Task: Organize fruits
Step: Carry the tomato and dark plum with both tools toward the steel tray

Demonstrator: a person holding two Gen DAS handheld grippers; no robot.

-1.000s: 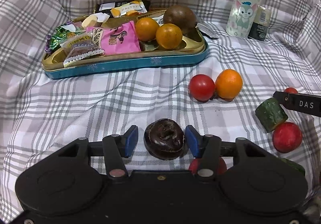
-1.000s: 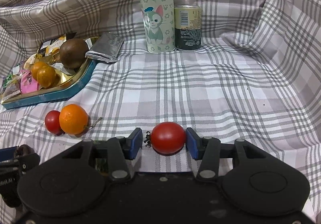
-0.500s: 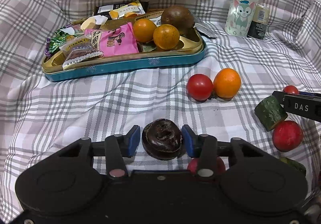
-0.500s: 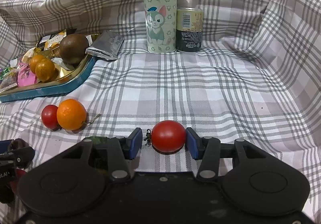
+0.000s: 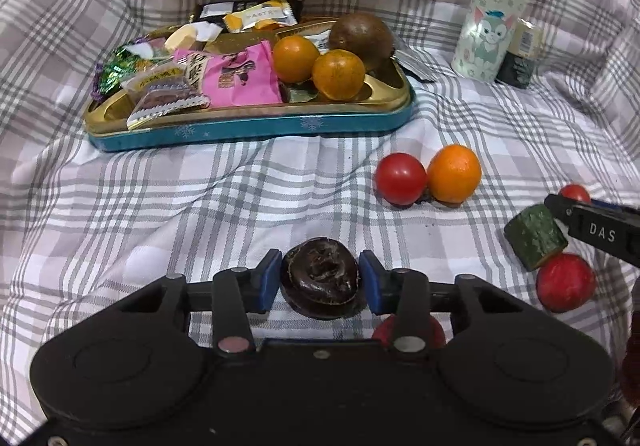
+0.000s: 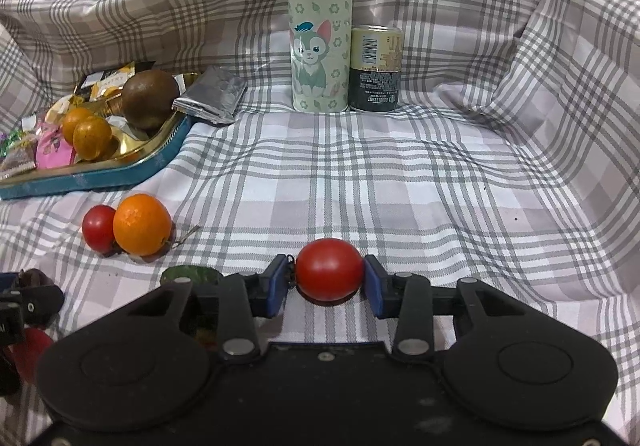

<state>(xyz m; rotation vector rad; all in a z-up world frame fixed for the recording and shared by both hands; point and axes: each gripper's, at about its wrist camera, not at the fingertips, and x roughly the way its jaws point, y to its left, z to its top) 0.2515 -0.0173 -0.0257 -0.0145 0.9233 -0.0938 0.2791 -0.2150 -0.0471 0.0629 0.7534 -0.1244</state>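
Left gripper just closing, clamped on dark doughnut, right gripper just closing, clamped on tomato, both on plaid cloth

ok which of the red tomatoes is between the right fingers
The lone tomato nearest the camera in the right wrist view: the right gripper has just been closing on it. The other tomato lies beside the orange.

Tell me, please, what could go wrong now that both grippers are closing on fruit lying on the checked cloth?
The right gripper, its jaws just closing, pinches a smooth tomato; squeezing harder might bruise it.
The left gripper, also closing, brackets a dark wrinkled fruit; a red fruit beneath its right finger could get nudged.
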